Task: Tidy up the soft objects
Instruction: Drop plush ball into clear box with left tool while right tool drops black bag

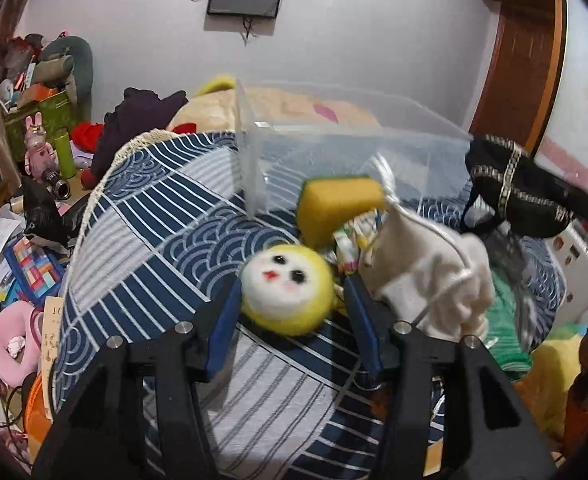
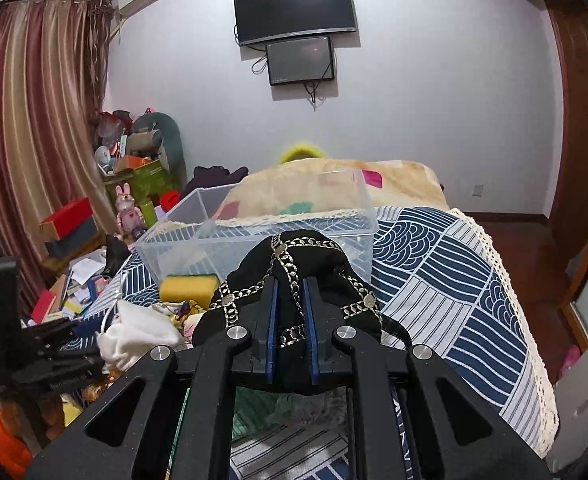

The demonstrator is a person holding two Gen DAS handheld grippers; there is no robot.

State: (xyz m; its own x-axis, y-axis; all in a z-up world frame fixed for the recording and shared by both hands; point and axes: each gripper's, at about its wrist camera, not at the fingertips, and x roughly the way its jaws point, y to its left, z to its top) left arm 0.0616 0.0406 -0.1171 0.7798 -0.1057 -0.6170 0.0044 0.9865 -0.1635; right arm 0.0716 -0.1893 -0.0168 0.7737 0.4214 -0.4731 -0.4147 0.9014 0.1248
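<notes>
My left gripper (image 1: 291, 288) is open, its blue-padded fingers either side of a yellow plush ball with a white face (image 1: 286, 292) lying on the blue patterned cloth. Behind it lie a yellow-green sponge (image 1: 340, 208), a white drawstring pouch (image 1: 426, 276) and small packets. My right gripper (image 2: 291, 284) is shut on a black cloth with silver chain trim (image 2: 294, 280), held above the cloth near the clear plastic bin (image 2: 253, 236). The black cloth also shows in the left wrist view (image 1: 514, 196), as does the bin (image 1: 354, 148). The left gripper shows at the left of the right wrist view (image 2: 65, 340).
The blue and white cloth (image 2: 446, 280) covers a raised surface with a lace edge. A green fabric (image 1: 502, 328) lies at its near right. A beige blanket (image 2: 334, 184) sits behind the bin. Clutter (image 1: 17, 240) fills the floor at left. A wooden door (image 1: 526, 52) stands right.
</notes>
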